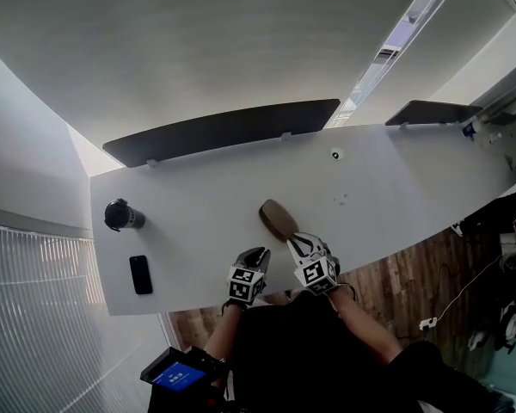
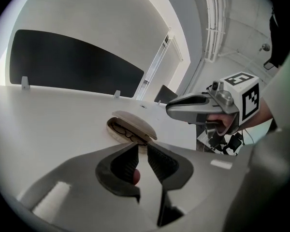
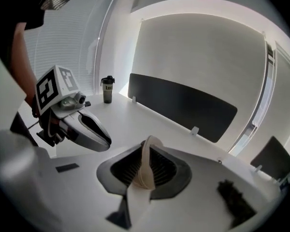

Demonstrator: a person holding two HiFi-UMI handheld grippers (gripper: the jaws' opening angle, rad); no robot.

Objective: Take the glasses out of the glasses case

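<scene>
Slightly parted fingers point(image 3: 159, 166) on the right gripper point(image 3: 147, 145), flanking an edge of the half-open beige oval glasses case point(image 3: 146, 170); contact unclear. Slightly parted, empty left gripper point(image 2: 142, 148) just short of it. Dark-framed glasses point(image 2: 122, 128) inside, on the white table point(image 1: 206, 188).
</scene>
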